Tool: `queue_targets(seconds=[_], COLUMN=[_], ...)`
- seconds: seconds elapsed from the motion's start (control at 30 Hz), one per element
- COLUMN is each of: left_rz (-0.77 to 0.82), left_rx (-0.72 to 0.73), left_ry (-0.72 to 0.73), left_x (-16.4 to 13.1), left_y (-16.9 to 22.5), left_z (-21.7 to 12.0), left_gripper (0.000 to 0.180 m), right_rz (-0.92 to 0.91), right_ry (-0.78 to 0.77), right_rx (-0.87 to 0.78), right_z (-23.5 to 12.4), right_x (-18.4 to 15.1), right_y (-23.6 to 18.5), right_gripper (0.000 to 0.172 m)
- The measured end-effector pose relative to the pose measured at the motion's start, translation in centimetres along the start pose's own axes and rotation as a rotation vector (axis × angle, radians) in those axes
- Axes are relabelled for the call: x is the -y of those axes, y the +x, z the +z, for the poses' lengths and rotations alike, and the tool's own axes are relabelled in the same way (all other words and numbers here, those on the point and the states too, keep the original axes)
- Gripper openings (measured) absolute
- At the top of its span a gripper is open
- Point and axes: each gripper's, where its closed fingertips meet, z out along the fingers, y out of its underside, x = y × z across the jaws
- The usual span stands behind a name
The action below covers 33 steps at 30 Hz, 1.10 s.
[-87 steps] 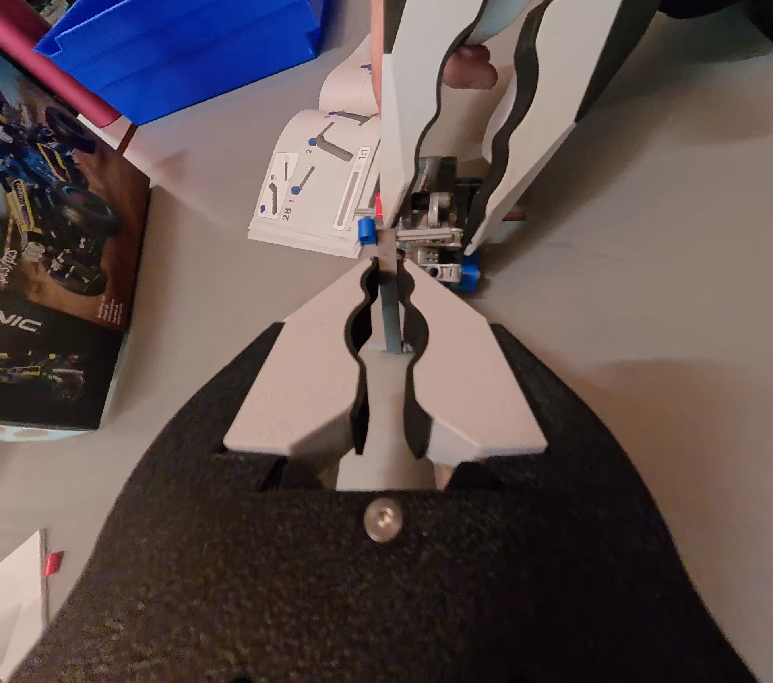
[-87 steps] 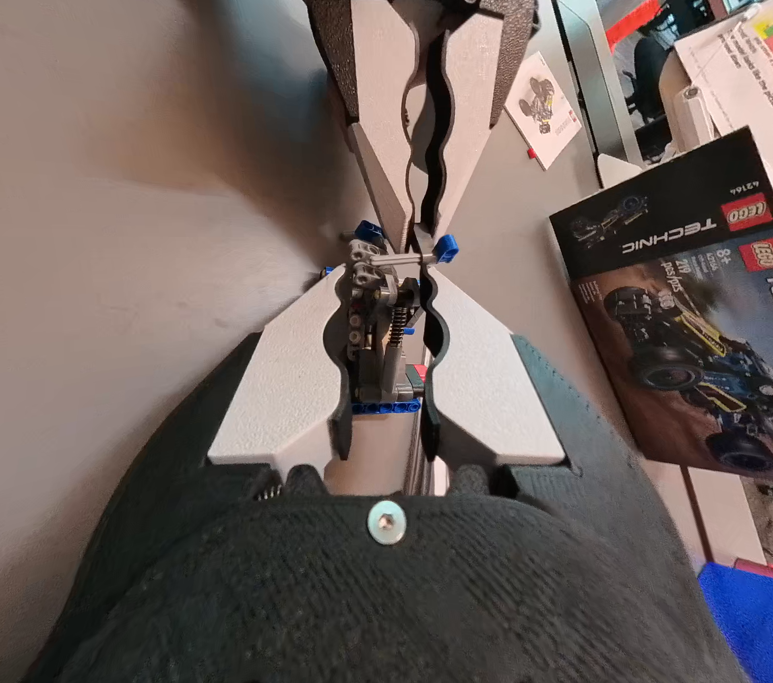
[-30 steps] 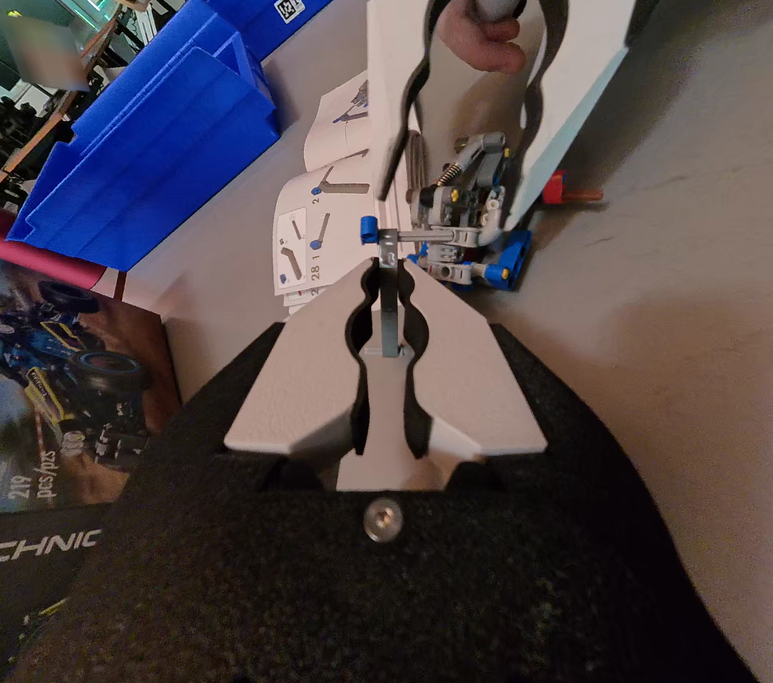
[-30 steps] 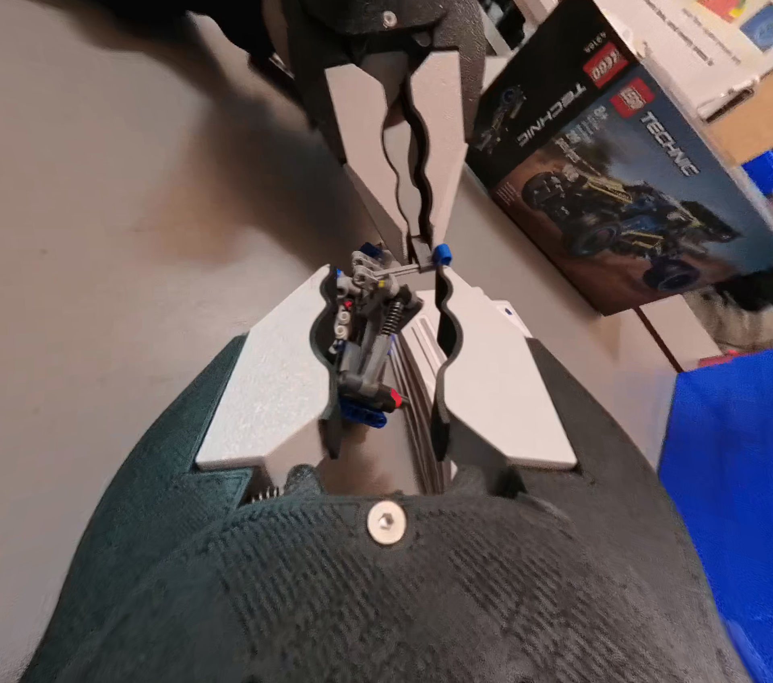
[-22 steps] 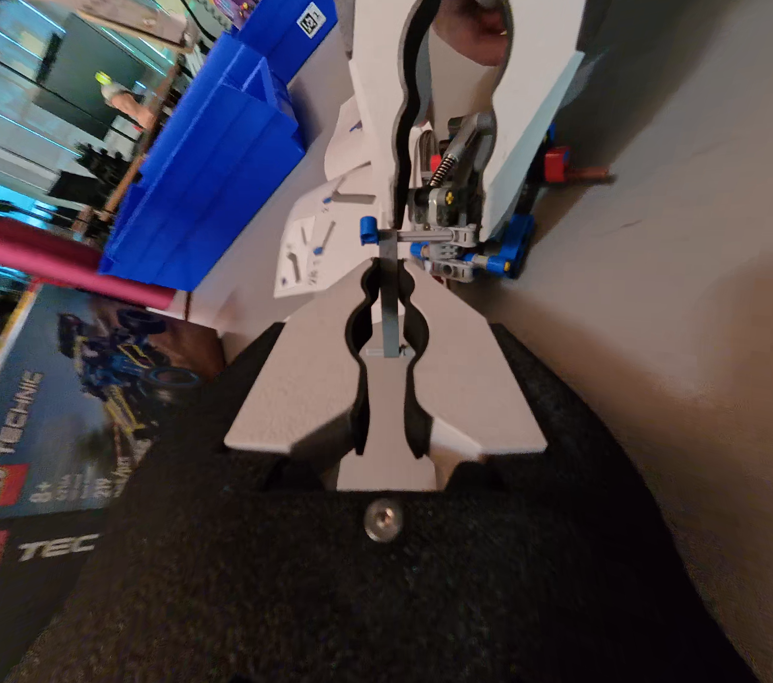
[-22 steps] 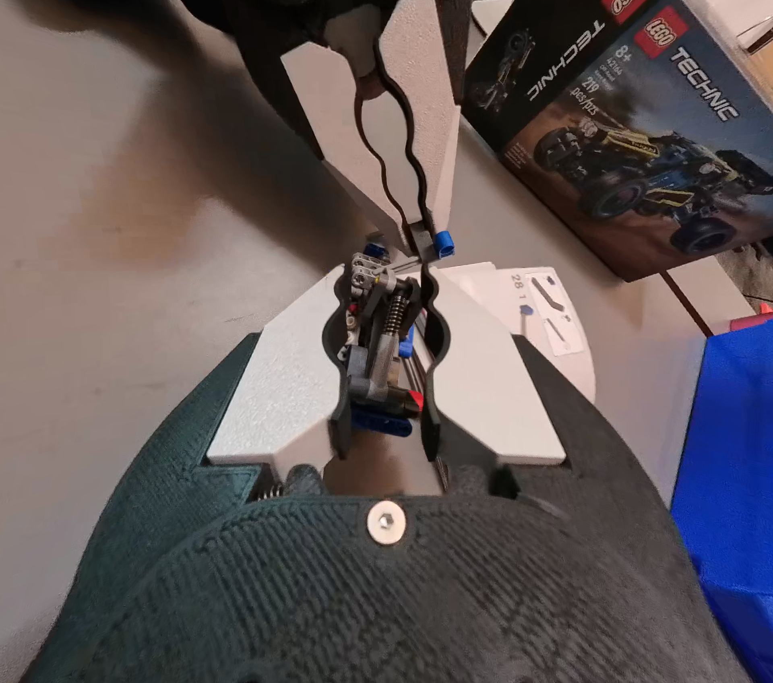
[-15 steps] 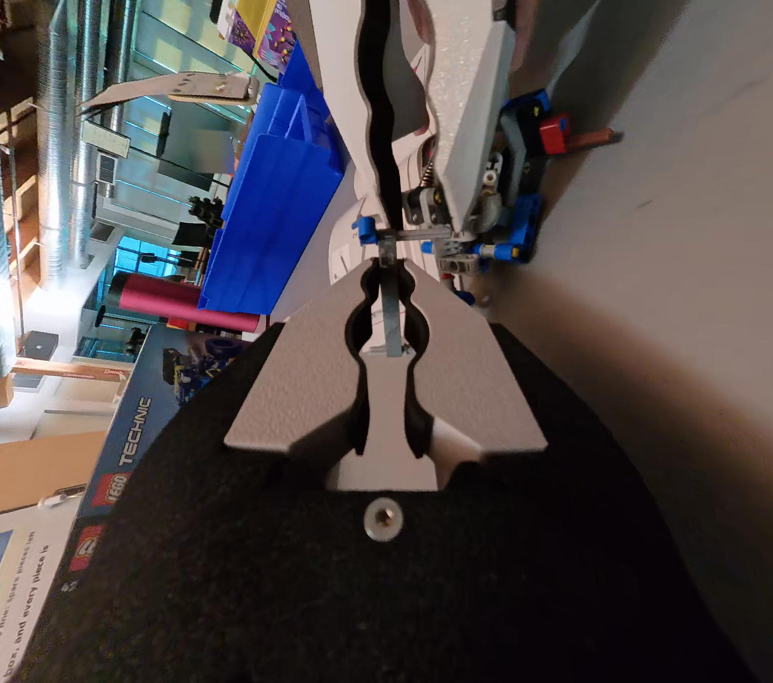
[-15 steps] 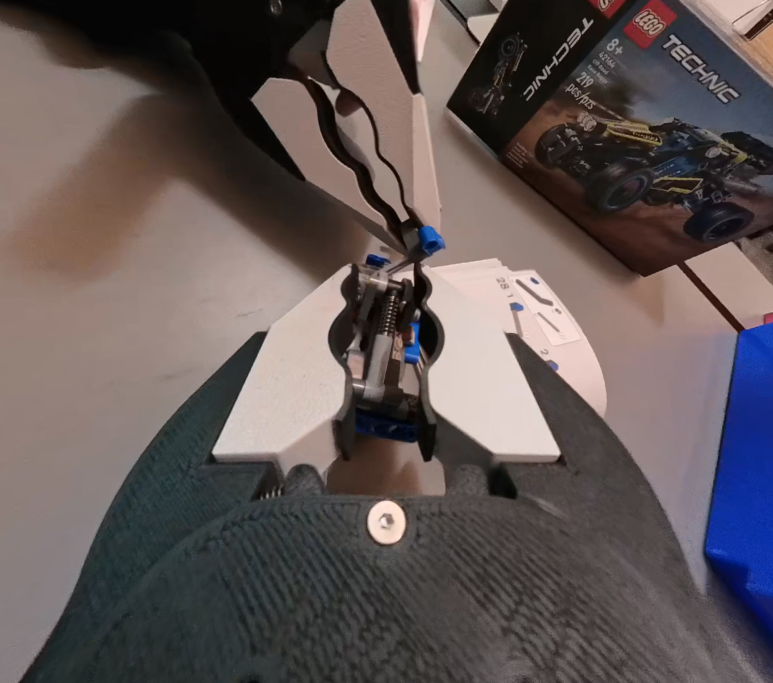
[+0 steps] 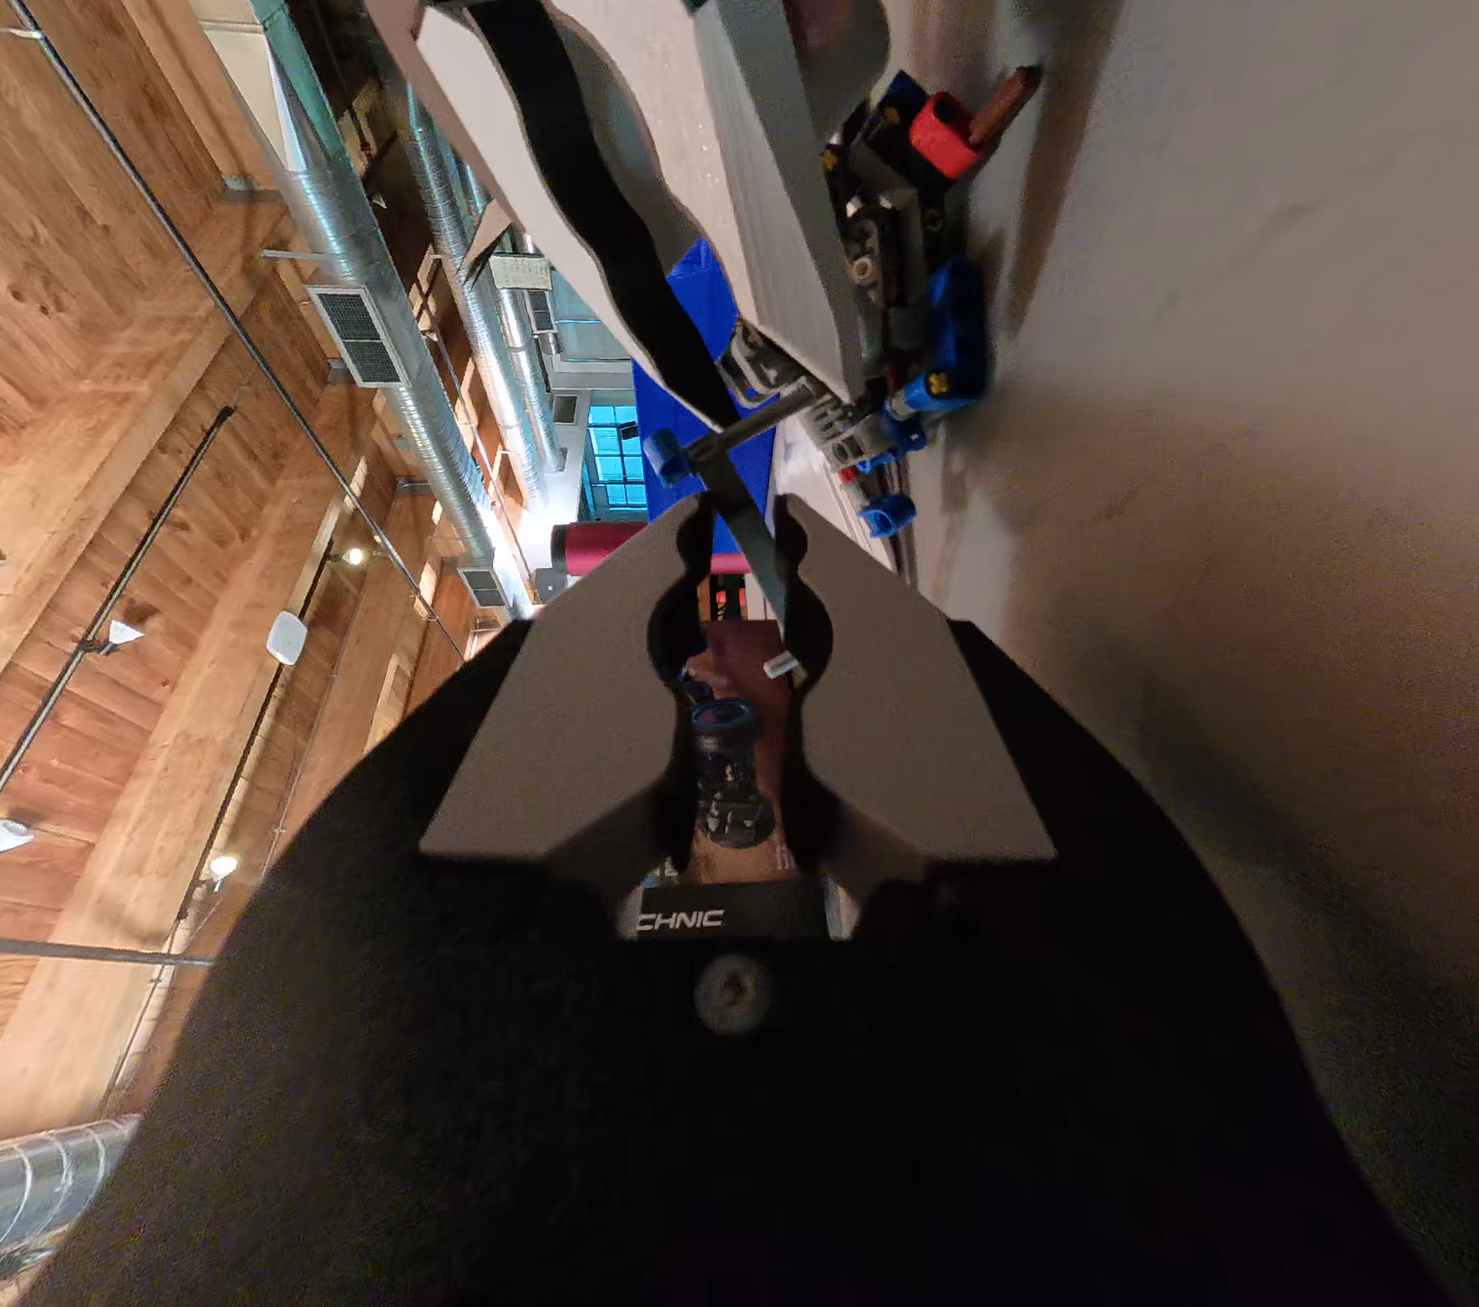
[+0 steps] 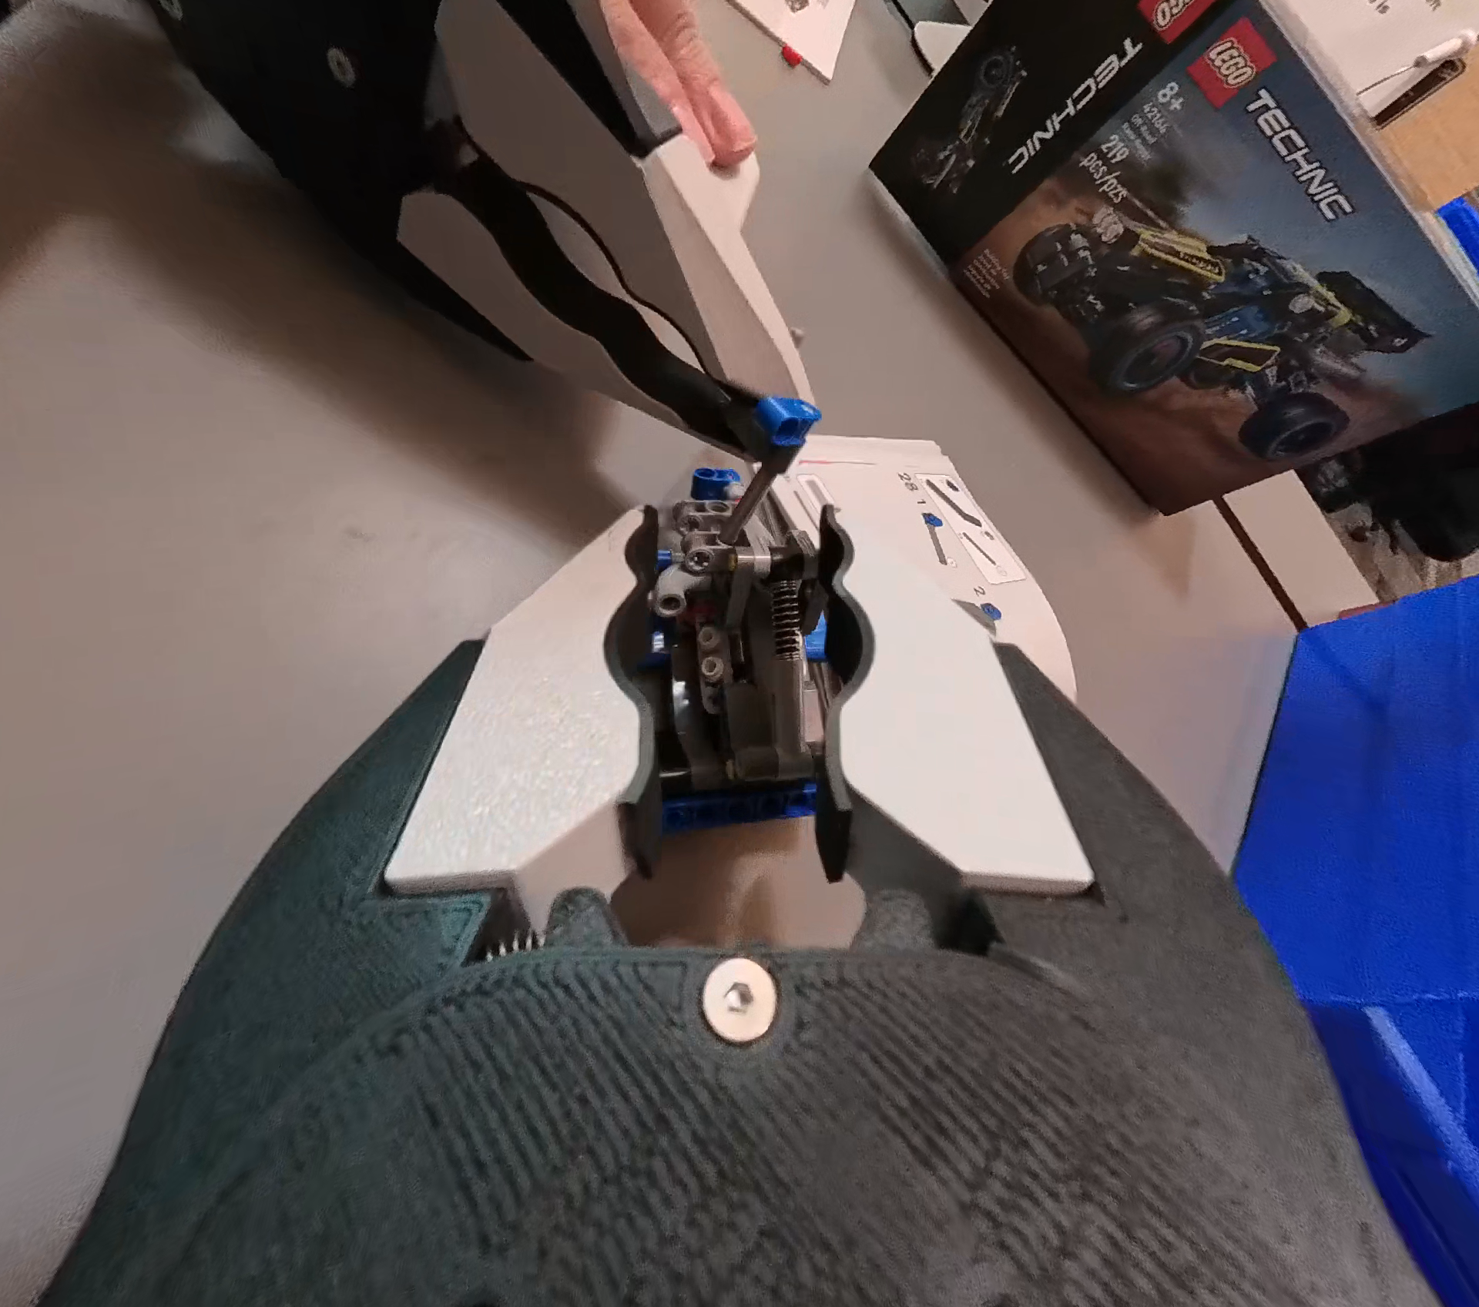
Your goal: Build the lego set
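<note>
Gripping the grey and blue brick assembly (image 10: 736, 668) from both sides, the right gripper (image 10: 740, 524) has its fingers half wide, low over the worktop (image 10: 240, 548). Just beyond, the left gripper (image 9: 738, 508) holds with narrow fingers the dark grey beam (image 9: 756, 564) joined to the assembly. The beam now lies slanted between them; before it stood straight. A booklet (image 10: 960, 524) lies behind.

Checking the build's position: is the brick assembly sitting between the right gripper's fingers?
Yes: the grey and blue assembly sits between the right gripper's two fingers, its blue base showing low in the gap.
</note>
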Motion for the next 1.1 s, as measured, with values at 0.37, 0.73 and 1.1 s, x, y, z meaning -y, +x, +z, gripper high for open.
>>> queue_targets(seconds=[0.37, 0.73, 1.1], left_rz=[0.064, -0.126, -0.732], left_rx=[-0.078, -0.407, -0.755], left_ry=[0.06, 0.076, 0.244], left_x=[1.9, 1.6, 3.4], left_y=[0.6, 2.1, 1.1], left_z=[-0.1, 1.2, 0.7], left_gripper=[0.012, 0.007, 0.005], right_rz=[-0.263, -0.185, -0.118], right_ry=[-0.082, -0.058, -0.001], right_rx=[0.024, 0.082, 0.168], right_z=[-0.7, -1.1, -2.9], right_x=[-1.3, -1.9, -2.5], right_y=[0.0, 0.4, 0.8], right_gripper=[0.041, 0.035, 0.05])
